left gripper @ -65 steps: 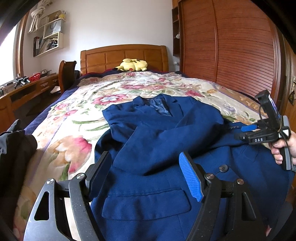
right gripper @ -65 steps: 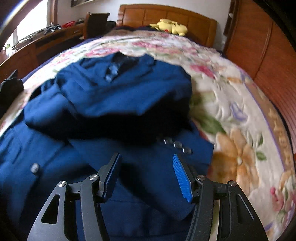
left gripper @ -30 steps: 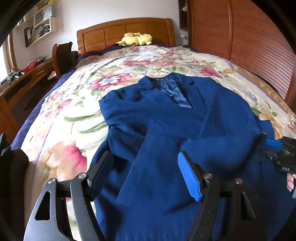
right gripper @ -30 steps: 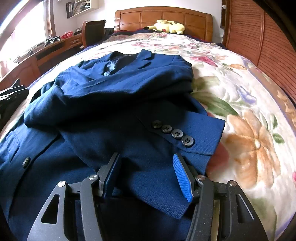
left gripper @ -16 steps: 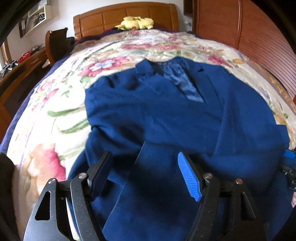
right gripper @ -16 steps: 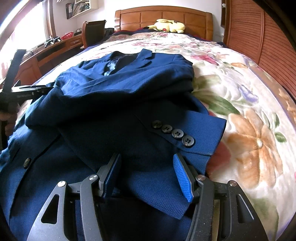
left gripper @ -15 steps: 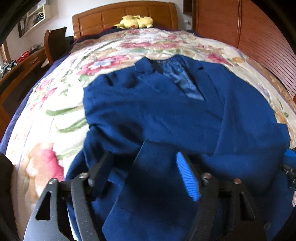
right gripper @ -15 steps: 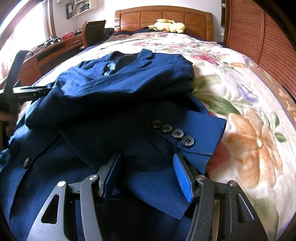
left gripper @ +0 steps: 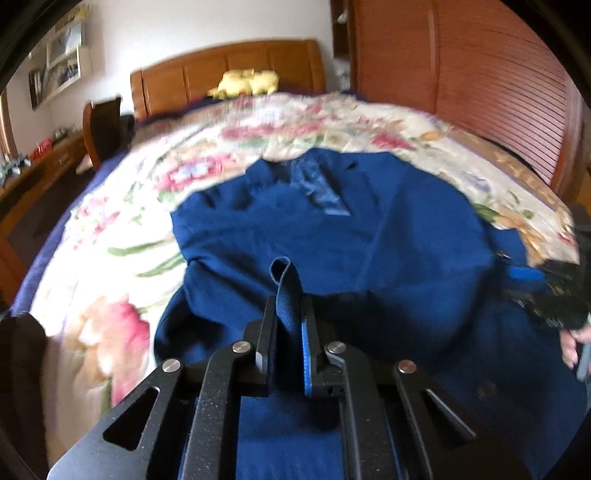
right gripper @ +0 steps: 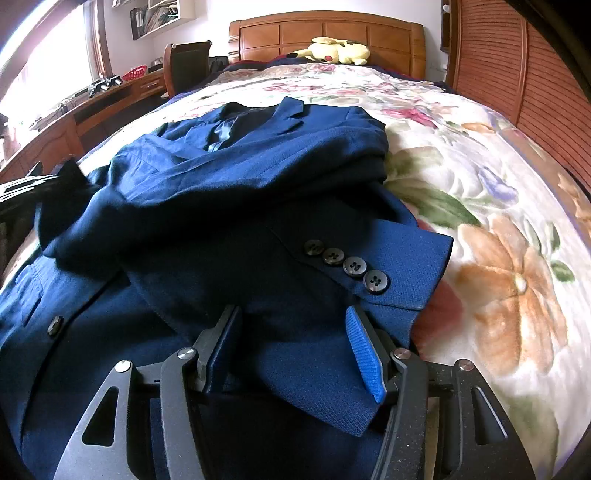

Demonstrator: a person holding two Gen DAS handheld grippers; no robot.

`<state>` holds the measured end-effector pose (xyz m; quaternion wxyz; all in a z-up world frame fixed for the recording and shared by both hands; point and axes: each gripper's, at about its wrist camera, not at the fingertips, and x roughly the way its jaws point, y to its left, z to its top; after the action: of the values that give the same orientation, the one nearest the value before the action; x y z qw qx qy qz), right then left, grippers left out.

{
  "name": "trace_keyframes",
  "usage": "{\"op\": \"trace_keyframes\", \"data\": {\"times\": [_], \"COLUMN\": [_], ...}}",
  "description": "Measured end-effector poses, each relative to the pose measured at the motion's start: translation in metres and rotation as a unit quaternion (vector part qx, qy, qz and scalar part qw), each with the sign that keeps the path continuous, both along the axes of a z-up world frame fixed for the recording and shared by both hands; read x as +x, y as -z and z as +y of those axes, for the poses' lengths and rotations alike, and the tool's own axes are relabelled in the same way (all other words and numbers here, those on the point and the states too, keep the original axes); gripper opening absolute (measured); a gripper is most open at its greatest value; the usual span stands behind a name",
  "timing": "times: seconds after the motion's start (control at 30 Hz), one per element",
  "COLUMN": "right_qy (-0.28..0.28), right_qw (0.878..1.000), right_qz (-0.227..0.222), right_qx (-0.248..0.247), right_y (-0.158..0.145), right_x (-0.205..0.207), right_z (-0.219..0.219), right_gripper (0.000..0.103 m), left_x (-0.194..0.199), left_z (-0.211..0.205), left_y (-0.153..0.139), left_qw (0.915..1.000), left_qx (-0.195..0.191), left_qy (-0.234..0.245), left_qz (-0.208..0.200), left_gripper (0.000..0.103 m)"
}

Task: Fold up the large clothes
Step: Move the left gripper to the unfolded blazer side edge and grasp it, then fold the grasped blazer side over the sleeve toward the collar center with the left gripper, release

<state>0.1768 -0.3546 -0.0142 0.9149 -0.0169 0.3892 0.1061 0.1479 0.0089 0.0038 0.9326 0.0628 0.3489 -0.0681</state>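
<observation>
Left gripper (left gripper: 289, 321): I've pinched a fold of the jacket (left gripper: 332, 236).
Right gripper (right gripper: 291, 347): wide, over the cuff (right gripper: 399, 266) with 4 buttons.

— What covers the bed?
— A cream quilted bedspread with a large floral print (right gripper: 491, 206), running up to a panelled wooden headboard (right gripper: 325, 33).
— Anything on it?
— A yellow plush toy (right gripper: 338, 50) lies by the headboard. A slatted wooden wardrobe (right gripper: 517, 66) stands alongside; opposite, a wooden desk (right gripper: 74, 110) holding a red basket (right gripper: 135, 73).
</observation>
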Motion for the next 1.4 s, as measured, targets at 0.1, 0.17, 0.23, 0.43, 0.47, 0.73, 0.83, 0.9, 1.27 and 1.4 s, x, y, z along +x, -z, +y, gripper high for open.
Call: {"op": "trace_keyframes", "data": {"times": [0.1, 0.17, 0.23, 0.43, 0.47, 0.73, 0.83, 0.9, 1.27, 1.4], "right_qy": [0.0, 0.0, 0.0, 0.002, 0.003, 0.019, 0.011, 0.012, -0.02, -0.033], "right_qw": [1.0, 1.0, 1.0, 1.0, 1.0, 0.999, 0.999, 0.997, 0.996, 0.995], "right_qz": [0.0, 0.0, -0.001, -0.004, -0.005, -0.016, -0.029, -0.047, -0.084, -0.084], "right_qx": [0.0, 0.0, 0.002, 0.0, 0.0, -0.044, -0.043, -0.065, -0.029, -0.03], "right_y": [0.0, 0.0, 0.0, -0.001, -0.001, -0.017, -0.03, -0.039, -0.054, -0.043], "right_x": [0.0, 0.0, 0.0, -0.001, -0.002, -0.019, -0.033, -0.042, -0.071, -0.07], "right_z": [0.0, 0.0, 0.0, 0.0, 0.001, 0.015, 0.026, 0.036, 0.072, 0.075], "right_gripper": [0.06, 0.06, 0.06, 0.06, 0.06, 0.06, 0.06, 0.06, 0.06, 0.06], "left_x": [-0.033, -0.052, -0.068, -0.099, -0.104, -0.133, -0.143, -0.149, -0.129, -0.112], "left_z": [-0.001, -0.002, 0.0, 0.001, 0.001, -0.001, 0.005, 0.012, 0.036, 0.038], "left_y": [-0.002, 0.001, 0.005, 0.017, 0.018, 0.018, 0.012, 0.006, 0.002, 0.008], "left_qw": [0.9998, 0.9997, 0.9997, 0.9991, 0.999, 0.9992, 0.9992, 0.9989, 0.9984, 0.999], "left_qx": [-0.002, -0.002, -0.011, -0.036, -0.038, -0.026, -0.026, -0.035, -0.04, -0.028], "left_qy": [0.012, 0.013, 0.014, 0.018, 0.018, 0.027, 0.022, 0.02, -0.009, -0.019], "left_qz": [-0.013, -0.02, -0.019, -0.011, -0.013, -0.015, -0.02, -0.024, -0.039, -0.029], "left_gripper": [0.011, 0.011, 0.011, 0.011, 0.011, 0.011, 0.012, 0.018, 0.068, 0.068]}}
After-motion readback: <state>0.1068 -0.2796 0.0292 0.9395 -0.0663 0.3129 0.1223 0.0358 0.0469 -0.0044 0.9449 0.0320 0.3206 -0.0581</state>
